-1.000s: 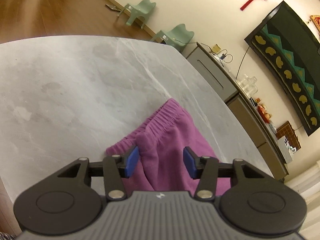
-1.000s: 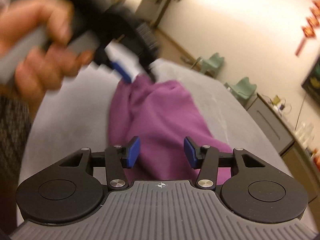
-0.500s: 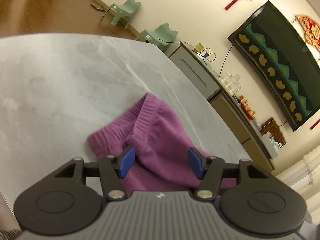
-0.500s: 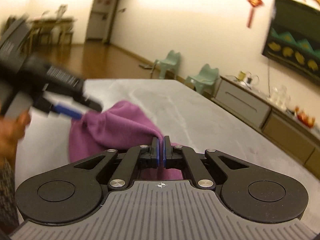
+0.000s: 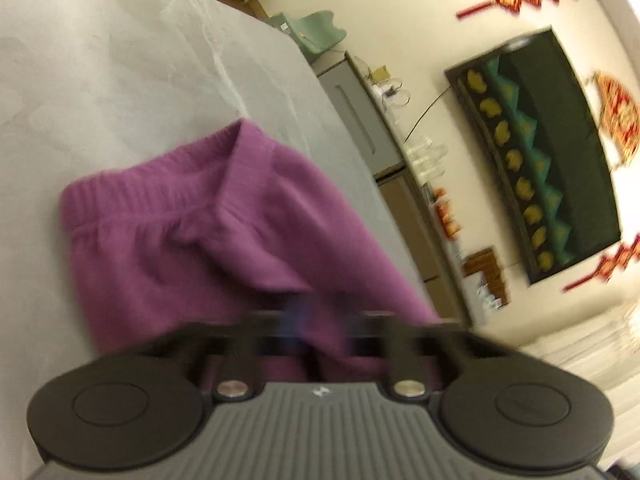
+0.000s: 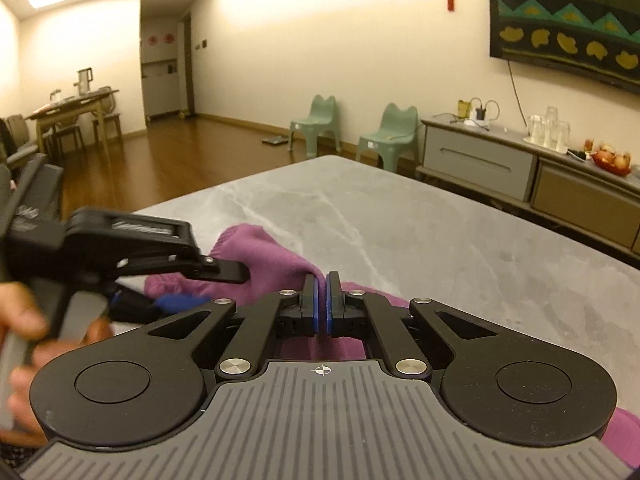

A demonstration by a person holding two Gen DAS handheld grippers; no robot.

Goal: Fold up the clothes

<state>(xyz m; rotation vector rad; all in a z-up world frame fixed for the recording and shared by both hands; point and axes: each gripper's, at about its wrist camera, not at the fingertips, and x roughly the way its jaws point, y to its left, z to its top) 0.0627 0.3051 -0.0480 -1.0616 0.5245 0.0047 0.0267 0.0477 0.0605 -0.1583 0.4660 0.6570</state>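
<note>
Garment: a purple fleece garment with a ribbed elastic waistband [image 5: 208, 248] lies bunched on the grey marble-patterned table top [image 5: 100, 80]; the waistband is at the far end, turned up in a peak at its far right corner.
Garment, right view: the same purple fabric [image 6: 264, 256] rises in a fold from the table [image 6: 440, 248] toward the near edge.
Right gripper: the black two-finger right gripper with blue pads [image 6: 322, 304] has its pads pressed together on a raised pinch of the purple fabric, which runs up from the left into the pads and shows again below them.
Left gripper, own view: the left gripper [image 5: 320, 320] sits over the near part of the garment, with purple cloth showing between and below its arms; motion blur hides the pads, so I cannot tell whether they are apart or together.
Left gripper, right view: it [image 6: 224, 276] reaches in from the left, held by a blurred hand [image 6: 24, 328], its tips at the fabric just left of the right gripper.
Background: two pale green plastic chairs [image 6: 352, 132] stand far off beside a grey low cabinet [image 6: 520, 164].
Change, left: half a second ago its blue pads stood clearly apart over the cloth; now they are a blur, and the garment fills more of the view.
Change, right: the pads were already clamped on the fabric half a second ago, and open a second ago.
</note>
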